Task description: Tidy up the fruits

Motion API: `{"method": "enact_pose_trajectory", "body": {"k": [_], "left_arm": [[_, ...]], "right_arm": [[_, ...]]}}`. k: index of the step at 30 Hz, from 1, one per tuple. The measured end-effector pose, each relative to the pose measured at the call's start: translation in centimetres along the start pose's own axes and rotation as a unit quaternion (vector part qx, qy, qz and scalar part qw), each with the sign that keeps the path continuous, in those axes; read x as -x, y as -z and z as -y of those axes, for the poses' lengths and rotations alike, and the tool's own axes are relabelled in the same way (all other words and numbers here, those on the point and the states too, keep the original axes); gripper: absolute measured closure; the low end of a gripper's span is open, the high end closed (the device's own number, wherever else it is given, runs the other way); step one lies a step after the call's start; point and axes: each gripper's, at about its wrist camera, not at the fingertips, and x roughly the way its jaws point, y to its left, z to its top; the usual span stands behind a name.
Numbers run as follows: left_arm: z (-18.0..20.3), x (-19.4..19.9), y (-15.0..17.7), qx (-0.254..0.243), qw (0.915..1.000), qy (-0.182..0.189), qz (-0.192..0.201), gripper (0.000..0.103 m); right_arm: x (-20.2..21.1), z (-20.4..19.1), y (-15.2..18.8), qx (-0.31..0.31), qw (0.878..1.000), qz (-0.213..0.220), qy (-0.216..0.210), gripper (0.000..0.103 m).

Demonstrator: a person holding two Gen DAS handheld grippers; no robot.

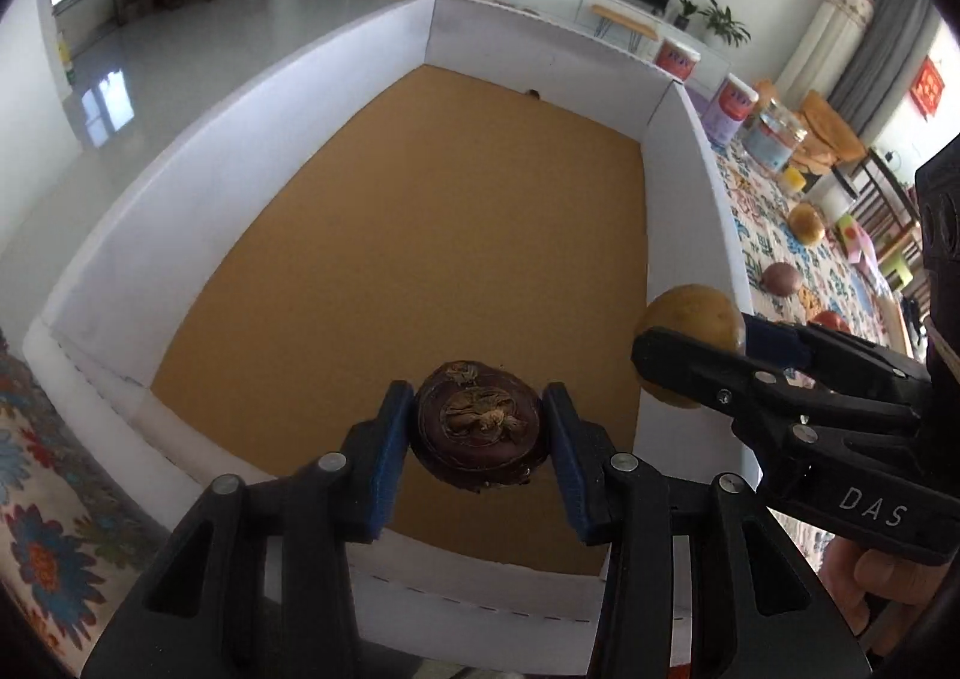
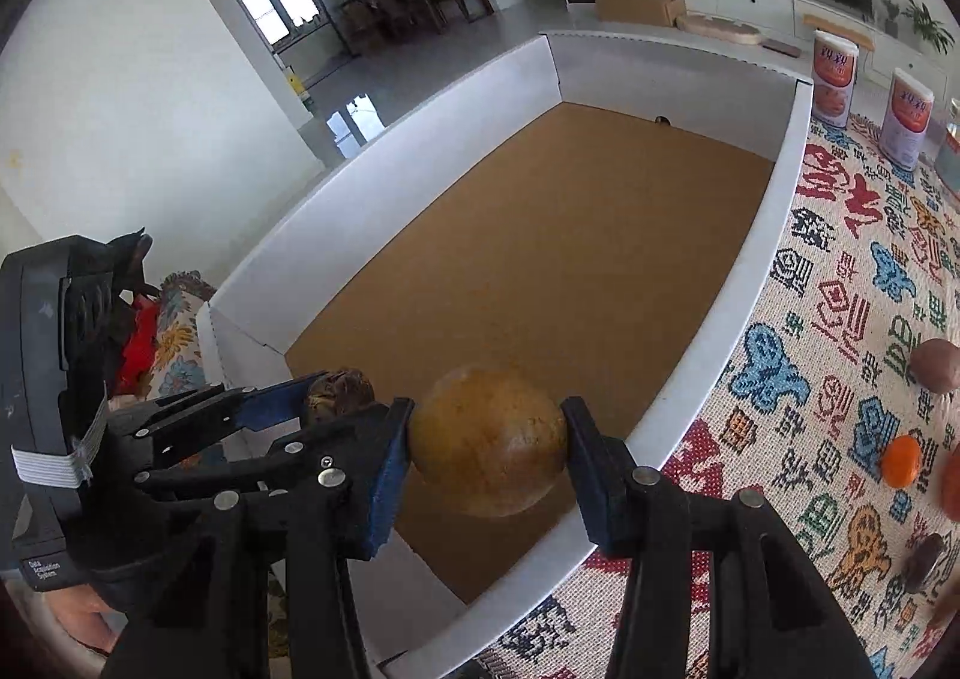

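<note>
Living room, patterned cloth on table, white box with brown floor. Left view: left gripper clamped on dark fruit, over box near end; right gripper beside it. Right view: right gripper squeezing yellow fruit above box rim. Step looks like carry-to-box; next: lower both, release inside.
</note>
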Motion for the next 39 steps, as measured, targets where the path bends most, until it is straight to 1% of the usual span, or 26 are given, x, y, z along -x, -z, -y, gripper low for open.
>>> {"method": "enact_pose_trajectory", "body": {"k": [1,3,5,6,7,9,11,12,13,14,15,17,19,21,23,25,27,28,31,33,34,35,37,39], "left_arm": [[0.0,0.0,0.0,0.002,1.0000,-0.005,0.003,0.053],[0.0,0.3,-0.5,0.016,0.9998,0.003,0.011,0.033],[0.8,1.0,-0.7,0.013,0.9993,0.009,0.035,0.026],[1.1,1.2,-0.7,0.005,0.9989,0.009,0.046,0.022],[1.9,1.6,-0.7,-0.004,0.9983,0.012,0.057,0.022],[3.6,2.4,-0.1,-0.023,0.9964,0.036,0.073,0.020],[6.0,2.9,0.7,-0.045,0.9932,0.071,0.081,0.017],[7.4,3.0,1.3,-0.058,0.9911,0.088,0.081,0.014],[9.1,2.8,2.0,-0.076,0.9883,0.105,0.080,0.012],[10.8,2.4,2.8,-0.096,0.9849,0.123,0.076,0.010],[12.6,1.7,3.6,-0.117,0.9819,0.134,0.067,0.009],[16.1,-0.2,5.1,-0.150,0.9780,0.141,0.036,0.009],[18.8,-1.9,6.4,-0.166,0.9751,0.147,0.013,0.009],[20.7,-2.9,7.7,-0.175,0.9730,0.150,0.004,0.009],[22.3,-4.2,8.1,-0.179,0.9731,0.145,0.006,0.009],[23.7,-5.7,8.8,-0.182,0.9742,0.133,0.015,0.009],[25.0,-7.2,9.1,-0.188,0.9744,0.120,0.022,0.009],[25.6,-7.8,9.4,-0.195,0.9739,0.113,0.026,0.009],[27.0,-9.5,10.2,-0.224,0.9709,0.080,0.032,0.009],[27.4,-10.4,10.8,-0.237,0.9688,0.067,0.030,0.007],[27.3,-10.2,10.8,-0.237,0.9686,0.068,0.035,0.007],[27.3,-10.3,10.9,-0.237,0.9686,0.067,0.032,0.005],[27.2,-10.4,10.8,-0.233,0.9700,0.064,0.030,0.003],[27.4,-10.7,10.8,-0.232,0.9702,0.064,0.029,0.001]], "right_arm": [[-0.2,0.0,-0.2,0.003,1.000,0.010,0.006,0.052],[0.0,0.2,-0.7,0.003,1.000,0.026,0.015,0.052],[1.9,0.8,-1.1,-0.006,0.998,0.062,0.009,0.051],[3.1,1.1,-1.1,-0.012,0.997,0.082,0.009,0.049],[4.4,1.5,-0.9,-0.018,0.995,0.099,0.012,0.046],[7.2,2.7,0.0,-0.024,0.990,0.135,0.026,0.044],[9.7,4.1,2.0,-0.022,0.984,0.165,0.060,0.038],[10.7,5.1,3.2,-0.020,0.980,0.178,0.085,0.033],[11.6,6.0,4.6,-0.020,0.977,0.185,0.107,0.027],[12.5,7.1,6.6,-0.021,0.972,0.189,0.135,0.025],[13.1,8.4,8.5,-0.024,0.969,0.189,0.159,0.024],[14.0,10.9,12.6,-0.038,0.961,0.179,0.206,0.023],[14.6,14.3,17.0,-0.065,0.952,0.156,0.256,0.023],[15.1,17.6,20.9,-0.106,0.938,0.138,0.301,0.023],[16.2,20.5,24.4,-0.160,0.922,0.143,0.322,0.023],[17.0,22.4,26.6,-0.207,0.912,0.140,0.325,0.023],[17.1,24.2,26.9,-0.231,0.908,0.119,0.329,0.023],[16.9,24.9,26.9,-0.233,0.905,0.111,0.338,0.023],[16.4,26.0,27.1,-0.236,0.901,0.104,0.348,0.022],[16.4,26.4,27.2,-0.242,0.900,0.111,0.346,0.018],[16.3,26.4,27.2,-0.243,0.899,0.110,0.346,0.016],[16.2,26.3,27.1,-0.242,0.899,0.109,0.348,0.014],[15.6,26.1,26.7,-0.237,0.901,0.108,0.346,0.006],[15.1,26.0,26.7,-0.238,0.901,0.110,0.347,0.000]]}}
